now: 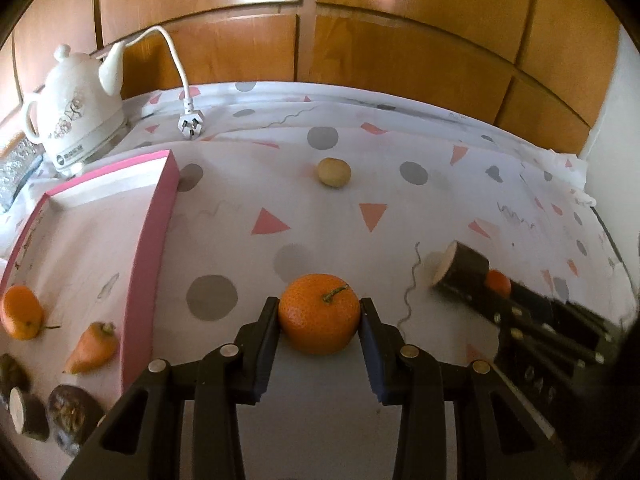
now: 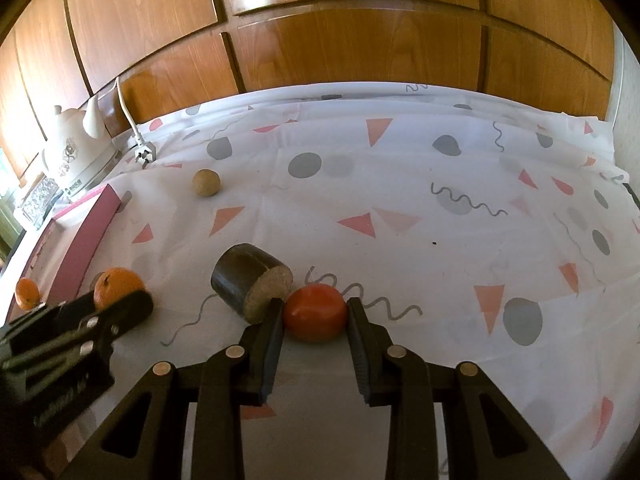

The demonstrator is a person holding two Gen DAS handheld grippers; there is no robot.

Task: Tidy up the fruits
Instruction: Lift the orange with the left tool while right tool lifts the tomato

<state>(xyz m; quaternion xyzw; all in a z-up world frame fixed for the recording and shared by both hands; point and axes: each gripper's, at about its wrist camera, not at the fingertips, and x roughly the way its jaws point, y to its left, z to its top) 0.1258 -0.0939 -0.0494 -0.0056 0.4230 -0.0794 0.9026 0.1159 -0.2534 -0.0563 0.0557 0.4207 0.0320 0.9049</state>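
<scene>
So the whole thing sits on a table with a white tablecloth (image 2: 400,184) printed in grey dots, pink triangles and squiggles, pushed up against a wall of glossy wood panels (image 1: 400,52). A white teapot-style kettle (image 1: 76,116) stands in the far left corner with its plug (image 1: 191,123) lying loose on the cloth.

The left gripper (image 1: 320,312) is clamped on a stemmed orange (image 1: 319,313), both pads pressed to its sides. The right gripper (image 2: 316,312) is narrow too, closed on a red-orange fruit (image 2: 315,313) (tomato or persimmon, can't really tell). A dark cut log-like piece (image 2: 250,282) lies touching the left finger of that gripper, cut face toward the camera.

On the left edge there's a pink-rimmed tray (image 1: 150,256). Inside it: a small orange (image 1: 22,312), a carrot-shaped piece (image 1: 93,347), a dark wrinkled fruit (image 1: 70,408) and another cut dark piece (image 1: 26,410), all crowded at the near end. The far half of the tray is bare.

A small tan round fruit (image 1: 334,173) sits alone toward the back, well apart from everything. The middle and right side of the cloth are open. The cloth bunches up a bit at the far right corner by the white wall. The two grippers sit near each other, side by side.
</scene>
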